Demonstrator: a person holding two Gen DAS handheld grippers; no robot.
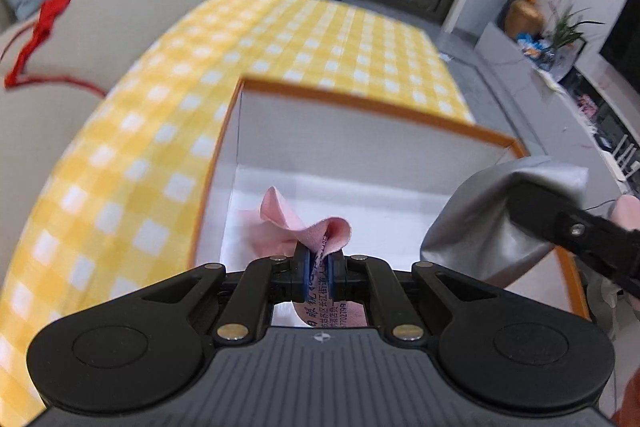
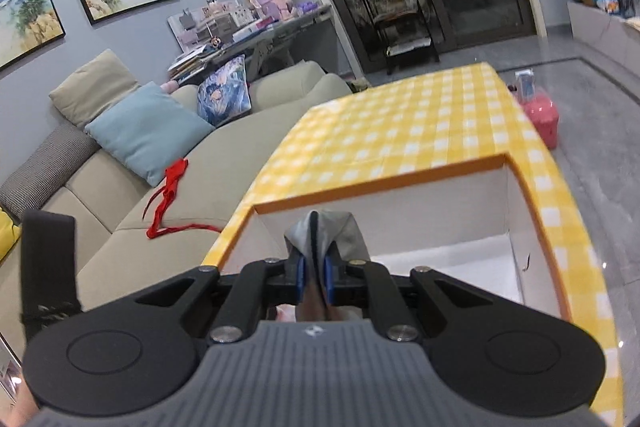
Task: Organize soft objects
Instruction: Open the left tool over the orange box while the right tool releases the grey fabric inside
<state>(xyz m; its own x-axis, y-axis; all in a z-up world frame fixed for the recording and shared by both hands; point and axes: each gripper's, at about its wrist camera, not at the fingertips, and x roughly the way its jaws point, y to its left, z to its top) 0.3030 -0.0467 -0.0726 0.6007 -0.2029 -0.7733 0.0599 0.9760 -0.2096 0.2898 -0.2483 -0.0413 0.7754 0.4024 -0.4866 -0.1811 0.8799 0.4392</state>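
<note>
A crumpled pink cloth is pinched by the left gripper over the orange-rimmed box – beside it, the right gripper clamps grey fabric; both 2 angle downward.

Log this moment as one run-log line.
left gripper: shut on pink cloth | right gripper: shut on grey cloth | both over open box | cloths not yet released

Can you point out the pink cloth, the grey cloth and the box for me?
pink cloth [image 1: 320, 233]: left wrist view, its folded top.
grey cloth [image 2: 352, 231]: right wrist view, right-hand fold.
box [image 1: 360, 105]: left wrist view, far orange rim.
</note>
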